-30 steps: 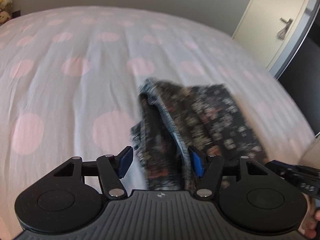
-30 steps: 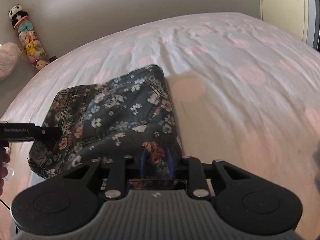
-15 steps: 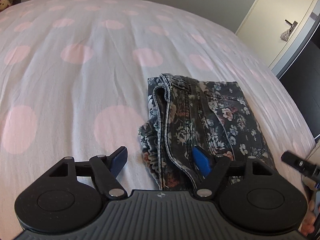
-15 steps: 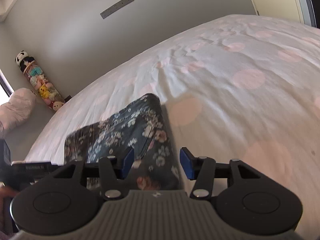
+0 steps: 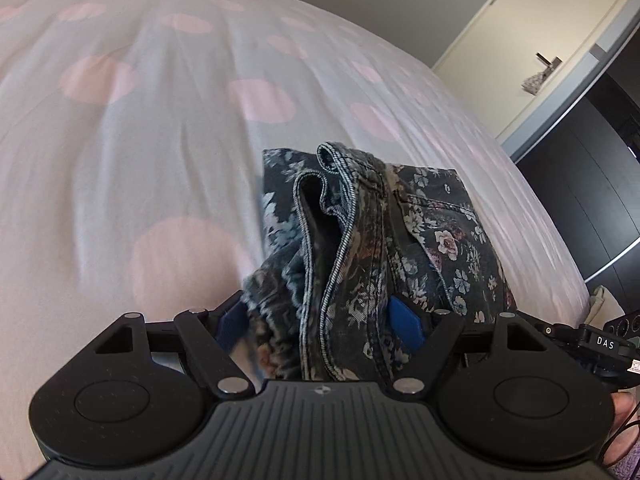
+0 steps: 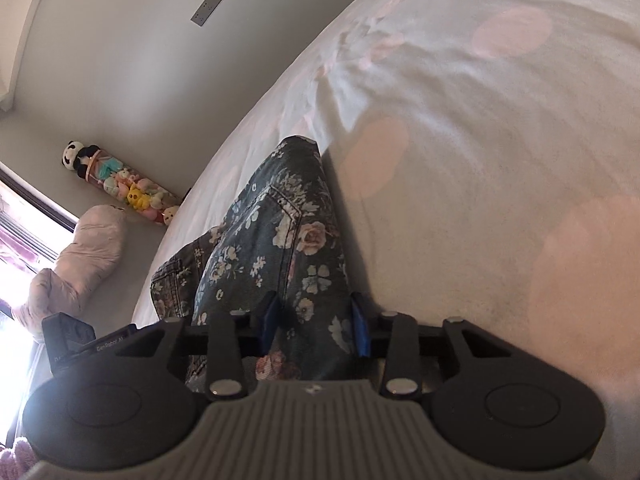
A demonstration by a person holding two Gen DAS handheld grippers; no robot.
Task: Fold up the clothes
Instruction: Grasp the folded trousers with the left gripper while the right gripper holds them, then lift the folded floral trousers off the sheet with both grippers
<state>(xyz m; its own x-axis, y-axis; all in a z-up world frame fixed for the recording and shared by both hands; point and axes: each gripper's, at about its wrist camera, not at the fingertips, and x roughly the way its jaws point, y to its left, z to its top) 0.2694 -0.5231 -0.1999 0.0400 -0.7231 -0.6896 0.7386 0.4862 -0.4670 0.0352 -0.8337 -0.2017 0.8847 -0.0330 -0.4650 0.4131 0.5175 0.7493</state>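
Bed [image 5: 120, 168] w/ white cover [image 6: 500, 184], big pale pink dots, wrinkled; fills most of both views. Only item lying on it: folded floral denim garment [image 5: 432, 236], dark w/ flower print, near the edge of the bed closest to cams. Left wrist view: layered hems/seams stacked, open fold facing cam. Right wrist view: same garment [image 6: 280, 240] runs as a narrow folded strip, bare cover just beside it on the right. Rest of the cover bare.
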